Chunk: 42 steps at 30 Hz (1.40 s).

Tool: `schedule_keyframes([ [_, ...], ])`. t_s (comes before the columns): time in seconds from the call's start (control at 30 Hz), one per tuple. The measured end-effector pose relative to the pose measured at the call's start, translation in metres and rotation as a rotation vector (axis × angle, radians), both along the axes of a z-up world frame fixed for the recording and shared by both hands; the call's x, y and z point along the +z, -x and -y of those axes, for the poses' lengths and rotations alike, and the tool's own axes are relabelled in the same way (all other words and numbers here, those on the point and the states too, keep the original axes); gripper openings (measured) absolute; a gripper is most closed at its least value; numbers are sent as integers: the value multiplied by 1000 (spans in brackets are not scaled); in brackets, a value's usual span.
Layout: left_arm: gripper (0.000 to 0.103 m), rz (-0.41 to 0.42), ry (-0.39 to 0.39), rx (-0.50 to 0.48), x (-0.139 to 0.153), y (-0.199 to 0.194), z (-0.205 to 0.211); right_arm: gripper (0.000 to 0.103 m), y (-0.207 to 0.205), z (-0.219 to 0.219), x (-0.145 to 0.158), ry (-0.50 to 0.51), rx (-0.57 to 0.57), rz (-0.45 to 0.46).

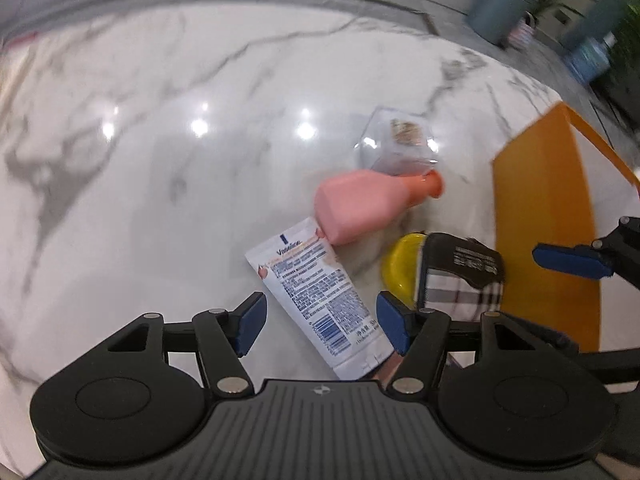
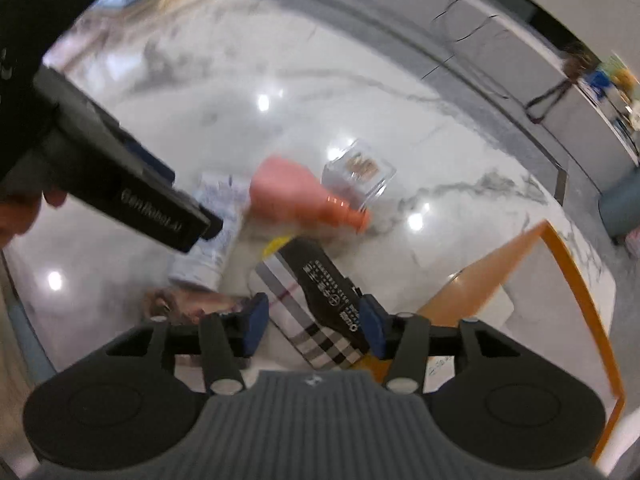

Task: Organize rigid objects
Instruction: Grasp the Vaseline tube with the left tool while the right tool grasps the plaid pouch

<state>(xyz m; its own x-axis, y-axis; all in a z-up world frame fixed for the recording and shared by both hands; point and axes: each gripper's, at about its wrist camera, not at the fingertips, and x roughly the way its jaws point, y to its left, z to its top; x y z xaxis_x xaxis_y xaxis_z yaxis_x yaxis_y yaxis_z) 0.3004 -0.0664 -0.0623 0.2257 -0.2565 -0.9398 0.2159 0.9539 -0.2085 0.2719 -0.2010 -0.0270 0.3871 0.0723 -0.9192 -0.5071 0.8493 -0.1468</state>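
A white lotion tube (image 1: pixel 316 292) lies flat on the marble table (image 1: pixel 160 160). My left gripper (image 1: pixel 322 322) hangs over the tube's lower end, open, with its blue pads either side and clear of it. A plaid box with a black label (image 2: pixel 316 312) sits tilted between the fingers of my right gripper (image 2: pixel 314 324), which is open. In the left wrist view one right pad (image 1: pixel 572 260) stands apart from the plaid box (image 1: pixel 460 276). A pink bottle with an orange cap (image 1: pixel 360 204) lies beyond the tube.
A clear plastic box (image 1: pixel 396 144) sits behind the bottle. A yellow round object (image 1: pixel 400 268) is partly hidden under the plaid box. An orange-walled tray (image 2: pixel 480 280) stands to the right. A brown item (image 2: pixel 188 304) lies near the tube's end. The table's left half is bare marble.
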Motion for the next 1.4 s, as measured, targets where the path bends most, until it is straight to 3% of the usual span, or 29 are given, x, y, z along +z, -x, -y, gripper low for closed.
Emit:
schedule_keyframes([
  [0.07, 76, -30, 20, 36, -10, -5, -4, 53, -7, -5, -10, 54, 48, -41],
  [0.13, 76, -45, 33, 50, -19, -10, -6, 63, -14, -7, -20, 87, 79, -86],
  [0.27, 76, -55, 27, 50, -30, -15, -4, 64, -22, -10, -37, 150, 107, -114],
  [0.37, 76, -28, 10, 41, -31, -15, -2, 72, -30, -11, -45, 150, 112, -151],
  [0.5, 69, 7, -15, -31, -30, -10, 2, 71, -37, -11, -54, 138, 99, -197],
  [0.57, 66, -1, -6, -59, -29, -11, -3, 69, -38, -11, -56, 141, 98, -205],
  [0.73, 59, -30, -27, -138, -27, -8, -22, 35, -37, -15, -43, 124, 97, -188],
  [0.83, 58, -43, -60, -185, -26, -2, -37, 27, -41, -22, -39, 109, 67, -188],
  [0.97, 57, -53, -97, -239, -24, 10, -57, 25, -44, -31, -36, 77, 41, -184],
  [1.07, 61, -52, -106, -230, -23, 17, -71, 33, -44, -39, -33, 58, 22, -183],
  [1.13, 64, -53, -125, -220, -25, 21, -77, 54, -43, -41, -32, 63, 27, -169],
  [1.17, 65, -60, -131, -211, -27, 21, -79, 58, -43, -40, -32, 72, 27, -163],
  [1.3, 66, -48, -136, -203, -28, 24, -85, 62, -51, -29, -37, 102, -10, -189],
  [1.4, 65, -49, -153, -210, -27, 23, -83, 68, -61, -17, -44, 55, -75, -238],
])
